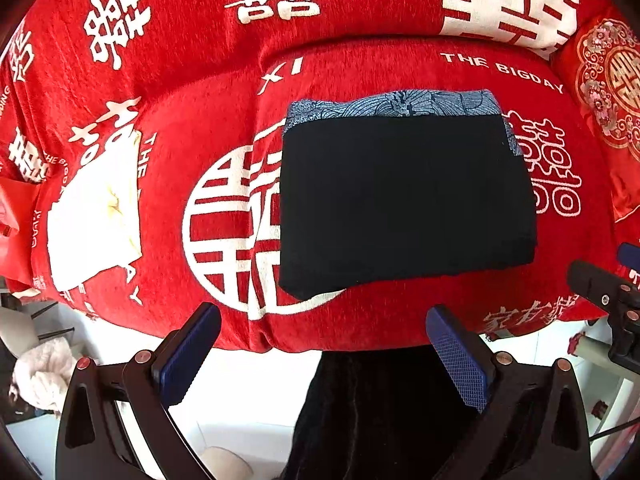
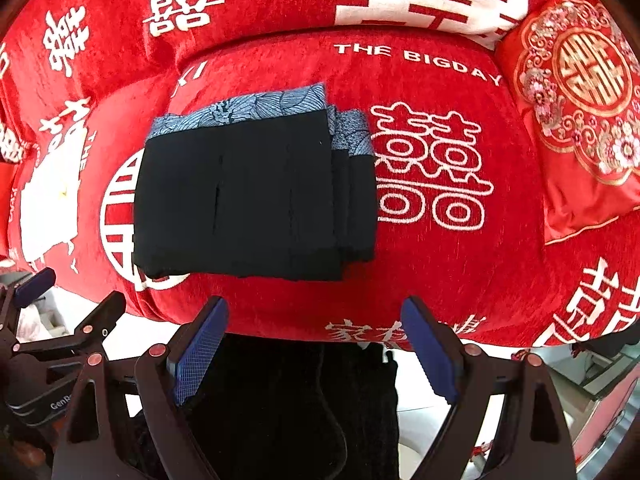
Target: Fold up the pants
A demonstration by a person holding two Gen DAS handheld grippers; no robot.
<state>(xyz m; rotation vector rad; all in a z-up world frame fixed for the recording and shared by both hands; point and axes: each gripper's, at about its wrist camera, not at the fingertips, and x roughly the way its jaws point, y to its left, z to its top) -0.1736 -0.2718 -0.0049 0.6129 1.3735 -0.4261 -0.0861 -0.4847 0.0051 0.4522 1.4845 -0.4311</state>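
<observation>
Black pants (image 1: pixel 404 200) folded into a compact rectangle on the red sofa cover (image 1: pixel 192 112), blue patterned waistband at the far edge (layered fold edges visible at right in right wrist view). Left gripper (image 1: pixel 322 360) spread wide, holding nothing, off the near edge of the pants. Right gripper (image 2: pixel 314 348) likewise wide apart, empty, short of the stack.
</observation>
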